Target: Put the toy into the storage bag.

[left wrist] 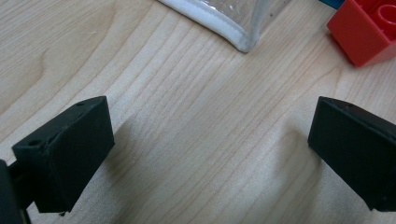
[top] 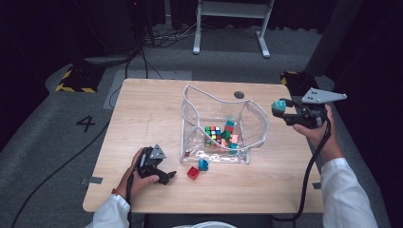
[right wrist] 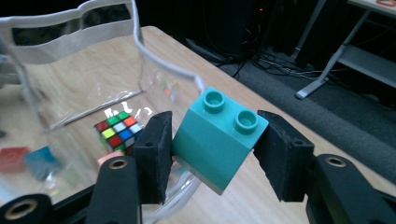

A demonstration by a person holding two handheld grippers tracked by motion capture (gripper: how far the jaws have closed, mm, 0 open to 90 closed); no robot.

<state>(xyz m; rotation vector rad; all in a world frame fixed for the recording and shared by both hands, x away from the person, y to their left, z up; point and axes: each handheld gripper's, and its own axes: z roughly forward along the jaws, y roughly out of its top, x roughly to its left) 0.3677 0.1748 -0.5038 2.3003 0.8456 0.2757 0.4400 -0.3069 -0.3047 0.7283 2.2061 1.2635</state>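
A clear plastic bag [top: 216, 121] with a white rim stands open in the middle of the wooden table [top: 142, 114]; inside lie a colour-tile puzzle cube [top: 212, 132] and several small bricks. My right gripper [top: 280, 108] hovers to the right of the bag's rim, above the table, shut on a teal two-stud brick [right wrist: 218, 138] [top: 279, 105]. My left gripper [top: 167, 176] rests near the front left of the table, open, with bare wood between its pads [left wrist: 70, 149]. A red brick [top: 193, 172] [left wrist: 366, 28] and a blue brick [top: 203, 164] lie on the table in front of the bag.
The bag's white rim corner [left wrist: 238, 39] lies just ahead of the left gripper. Beyond the table's far edge are floor cables [top: 161, 38], a white desk frame [top: 233, 23] and a yellow-black striped base [top: 78, 78]. A round dark hole [top: 239, 94] sits near the table's far edge.
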